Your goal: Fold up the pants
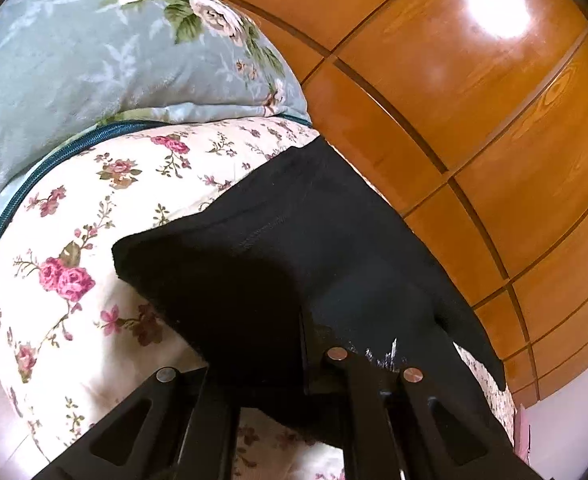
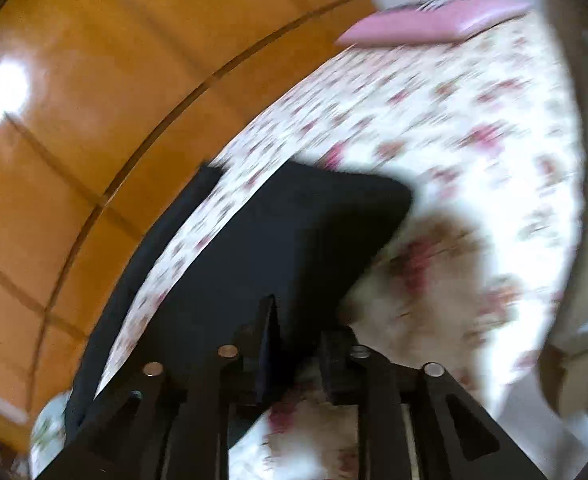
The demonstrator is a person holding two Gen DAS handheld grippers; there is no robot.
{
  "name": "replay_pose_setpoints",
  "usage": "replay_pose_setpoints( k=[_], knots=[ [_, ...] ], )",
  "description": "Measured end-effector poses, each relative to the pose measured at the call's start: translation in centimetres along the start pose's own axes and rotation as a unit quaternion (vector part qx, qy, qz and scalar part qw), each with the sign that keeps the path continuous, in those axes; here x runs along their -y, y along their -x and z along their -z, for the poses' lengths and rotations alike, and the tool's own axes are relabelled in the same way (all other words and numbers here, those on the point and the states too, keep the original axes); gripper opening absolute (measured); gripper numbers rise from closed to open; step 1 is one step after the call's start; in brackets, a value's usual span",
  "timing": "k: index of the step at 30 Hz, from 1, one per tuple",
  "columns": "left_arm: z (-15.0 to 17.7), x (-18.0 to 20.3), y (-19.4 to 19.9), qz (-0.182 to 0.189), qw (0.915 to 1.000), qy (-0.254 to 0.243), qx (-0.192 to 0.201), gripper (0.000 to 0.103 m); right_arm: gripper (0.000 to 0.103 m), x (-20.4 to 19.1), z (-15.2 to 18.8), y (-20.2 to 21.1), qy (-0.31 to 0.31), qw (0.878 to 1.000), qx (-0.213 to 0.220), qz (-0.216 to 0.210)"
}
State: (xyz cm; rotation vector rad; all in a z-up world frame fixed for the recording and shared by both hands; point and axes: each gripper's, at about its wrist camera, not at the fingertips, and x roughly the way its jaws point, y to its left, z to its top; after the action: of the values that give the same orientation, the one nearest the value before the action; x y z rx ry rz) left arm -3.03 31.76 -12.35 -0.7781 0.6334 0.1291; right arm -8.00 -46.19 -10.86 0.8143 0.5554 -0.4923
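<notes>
Left gripper (image 1: pixel 306 360) clamped on black pants (image 1: pixel 294 240); right gripper (image 2: pixel 298 344) parted – cloth between, on floral bedspread (image 2: pixel 454 120).

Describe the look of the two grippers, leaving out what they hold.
Both are matte black. The left gripper and the right gripper each have flat angular link bars with cut-out slots, joined by round silver pins. The jaws are narrow black plates. No cables, sleeves or hands are in view; the right wrist view is blurred.
</notes>
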Motion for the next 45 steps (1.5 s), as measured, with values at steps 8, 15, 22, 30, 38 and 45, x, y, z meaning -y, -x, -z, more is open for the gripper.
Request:
replay_pose_setpoints(
  k=[8, 15, 22, 30, 38, 45],
  knots=[
    [-1.1, -2.8, 3.3, -0.065, 0.9947, 0.061, 0.051, 0.029, 0.050, -0.9, -2.9, 5.2, 0.035, 0.991, 0.113, 0.069],
    [-3.7, -2.2, 5.7, -0.070, 0.9857, 0.100, 0.116, 0.041, 0.050, -4.1, -0.6, 1.9, 0.074, 0.995, 0.046, 0.039],
    [-5.0, 6.8, -0.8, -0.026, 0.9984, 0.005, 0.050, 0.059, 0.050, -7.4, 2.2, -1.2, 0.112, 0.994, -0.021, -0.008],
    [-2.6, 19.1, -12.2, 0.037, 0.9855, -0.158, -0.049, 0.059, 0.050, -10.5, 3.9, -2.6, 0.162, 0.983, -0.061, -0.057],
    [-0.8, 22.1, -18.3, 0.016, 0.9717, -0.227, -0.063, 0.059, 0.052, -11.8, 3.3, -4.2, 0.167, 0.978, -0.091, -0.082],
    [-0.6, 20.4, -18.7, 0.037, 0.9746, -0.211, -0.066, 0.060, 0.053, -13.9, 0.7, -8.8, 0.154, 0.977, -0.108, -0.101]
  ],
)
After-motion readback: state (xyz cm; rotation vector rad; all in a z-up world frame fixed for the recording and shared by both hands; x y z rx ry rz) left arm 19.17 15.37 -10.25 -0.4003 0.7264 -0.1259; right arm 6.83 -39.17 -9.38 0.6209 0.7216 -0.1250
